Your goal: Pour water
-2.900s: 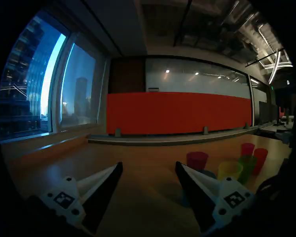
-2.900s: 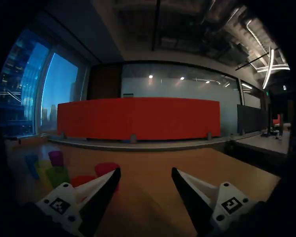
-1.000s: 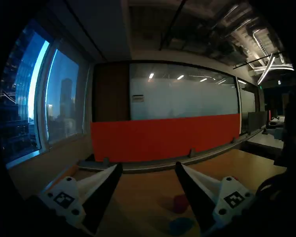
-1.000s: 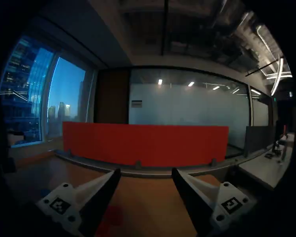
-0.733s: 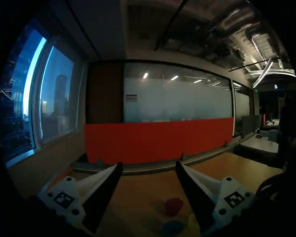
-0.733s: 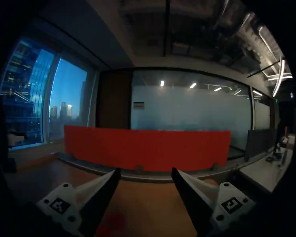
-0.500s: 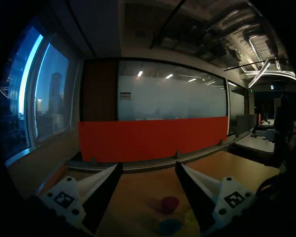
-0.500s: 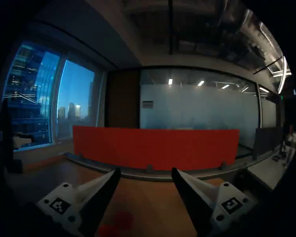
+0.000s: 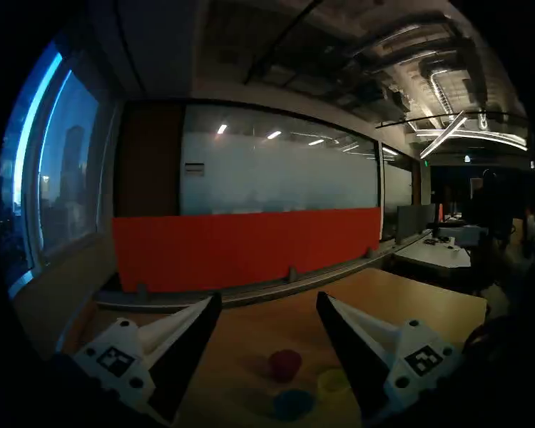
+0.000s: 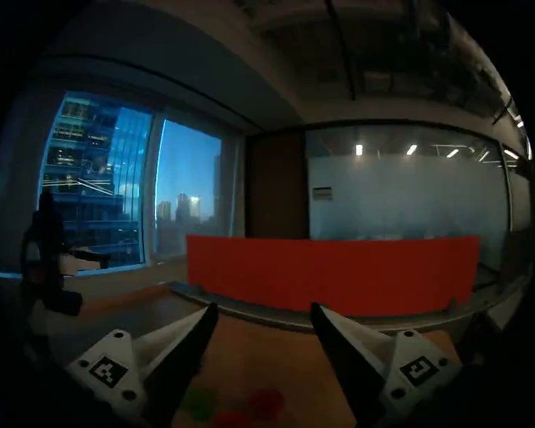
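Cups: a red cup (image 9: pixel 285 364), a blue cup (image 9: pixel 293 404) and a yellow cup (image 9: pixel 333 380) stand close together on the wooden table (image 9: pixel 410 303), well short of its far edge where the red panel (image 9: pixel 246 246) runs. They show low between the left gripper's fingers. The right gripper view has a green cup (image 10: pixel 200 403) with a reddish cup (image 10: pixel 267 403) just beside it, dim and blurred. The left gripper (image 9: pixel 267 298) is spread wide with nothing in it. The right gripper (image 10: pixel 262 308) is likewise spread and empty. Both hang above the table, apart from the cups. No water is visible, so I can't tell which cup is filled. The cups look like light plastic, thin-walled and slick — likely to tip or squash. Best taken across the mid-wall, below the rim, with a gentle squeeze.
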The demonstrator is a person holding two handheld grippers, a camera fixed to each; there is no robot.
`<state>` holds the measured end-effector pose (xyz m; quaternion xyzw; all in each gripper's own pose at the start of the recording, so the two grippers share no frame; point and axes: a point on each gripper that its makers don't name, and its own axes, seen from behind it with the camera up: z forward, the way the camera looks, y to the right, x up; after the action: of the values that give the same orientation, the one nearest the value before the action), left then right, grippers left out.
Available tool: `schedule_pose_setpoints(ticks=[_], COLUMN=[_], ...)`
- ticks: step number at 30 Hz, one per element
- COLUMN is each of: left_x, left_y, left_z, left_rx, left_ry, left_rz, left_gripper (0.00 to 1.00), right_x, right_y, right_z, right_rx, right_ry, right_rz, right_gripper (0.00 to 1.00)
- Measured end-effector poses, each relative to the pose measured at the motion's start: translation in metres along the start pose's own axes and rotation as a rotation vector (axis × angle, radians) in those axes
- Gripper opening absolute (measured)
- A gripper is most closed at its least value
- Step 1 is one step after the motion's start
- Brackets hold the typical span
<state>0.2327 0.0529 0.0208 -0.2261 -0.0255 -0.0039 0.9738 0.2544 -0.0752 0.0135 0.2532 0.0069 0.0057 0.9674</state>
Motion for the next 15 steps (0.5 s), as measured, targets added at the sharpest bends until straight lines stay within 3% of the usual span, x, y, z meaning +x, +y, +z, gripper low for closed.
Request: schedule_pose_setpoints(ticks=[6,15], left_x=[0.001,-0.016], left_y=[0.009,0.015], left_z=[-0.001,0.002], left_rx=[-0.071,-0.109], left_ry=[-0.008,-0.052], left_rz=[-0.018,0.035], left_gripper=[0.99,0.99], right_x=[0.006,-0.002], right_y=[-0.02,-0.041], right_z=[0.002,0.008], right_rx=[0.095,0.171], right_ry=[-0.003,-0.033], right_rz=[-0.021,-0.065], right_gripper=[1.0,1.0])
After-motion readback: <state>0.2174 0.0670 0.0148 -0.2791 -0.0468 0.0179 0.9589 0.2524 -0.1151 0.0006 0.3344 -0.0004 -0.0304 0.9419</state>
